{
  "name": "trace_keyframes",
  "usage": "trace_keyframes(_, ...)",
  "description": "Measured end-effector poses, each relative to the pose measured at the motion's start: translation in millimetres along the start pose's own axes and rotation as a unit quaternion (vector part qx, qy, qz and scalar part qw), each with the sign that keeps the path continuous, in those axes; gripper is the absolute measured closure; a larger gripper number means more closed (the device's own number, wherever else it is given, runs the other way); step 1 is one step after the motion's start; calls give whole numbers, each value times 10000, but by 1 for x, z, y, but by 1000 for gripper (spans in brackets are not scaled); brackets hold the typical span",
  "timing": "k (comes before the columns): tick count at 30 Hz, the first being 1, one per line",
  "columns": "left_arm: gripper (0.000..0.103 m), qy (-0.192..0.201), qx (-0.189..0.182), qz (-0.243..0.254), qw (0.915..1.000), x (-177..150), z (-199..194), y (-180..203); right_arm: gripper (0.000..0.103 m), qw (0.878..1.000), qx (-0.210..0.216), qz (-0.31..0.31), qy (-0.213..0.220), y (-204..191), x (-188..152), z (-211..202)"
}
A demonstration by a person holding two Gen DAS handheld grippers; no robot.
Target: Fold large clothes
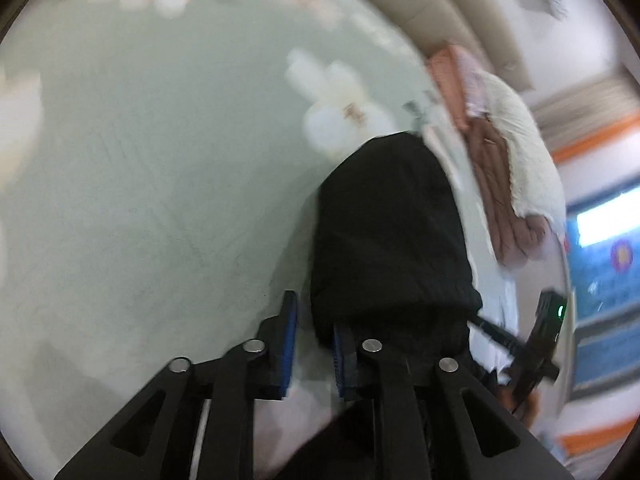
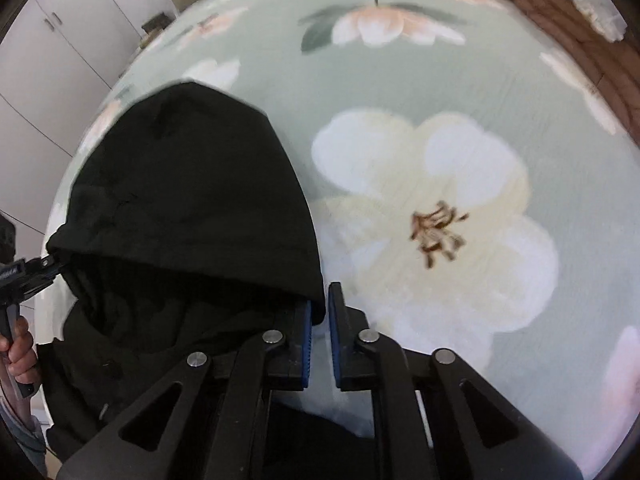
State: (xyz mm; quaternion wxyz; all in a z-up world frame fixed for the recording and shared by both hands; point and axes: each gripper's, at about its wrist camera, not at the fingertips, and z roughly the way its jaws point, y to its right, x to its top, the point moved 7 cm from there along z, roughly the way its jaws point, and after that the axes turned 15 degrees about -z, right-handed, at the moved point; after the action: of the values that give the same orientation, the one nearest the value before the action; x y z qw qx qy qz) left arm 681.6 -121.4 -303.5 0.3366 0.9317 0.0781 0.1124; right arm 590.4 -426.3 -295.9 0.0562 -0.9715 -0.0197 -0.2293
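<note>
A black hooded garment [image 2: 188, 208] hangs stretched between my two grippers above a pale green bedspread with large white flowers [image 2: 432, 208]. In the left wrist view the garment [image 1: 388, 232] drapes over my right-hand finger. My left gripper [image 1: 314, 344] has a gap between its blue pads, with the cloth edge at the right pad. My right gripper [image 2: 320, 332] has its blue pads close together, with the hood's edge at the left pad. The other gripper shows at the garment's far corner in each view [image 1: 536, 344] [image 2: 24, 276].
A brown quilted blanket and a white fleece [image 1: 516, 168] are piled at the bed's edge. White wardrobe doors [image 2: 60, 52] stand beyond the bed. A hand [image 2: 20, 356] holds the left gripper's handle. The image is motion-blurred.
</note>
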Motion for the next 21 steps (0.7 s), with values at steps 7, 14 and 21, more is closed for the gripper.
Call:
trace_keyframes(7, 73, 954, 184, 875, 9914, 16, -67, 42, 51, 9953, -10, -427, 873, -19, 35, -79)
trace_keyframes(14, 62, 289, 154, 1233, 9918, 27, 16, 92, 51, 9945, -105, -765, 713, -59, 81, -36)
trace_keyframes(21, 64, -311, 586, 982, 9930, 0, 66, 45, 57, 9941, 50, -1085, -68, -59, 37, 33)
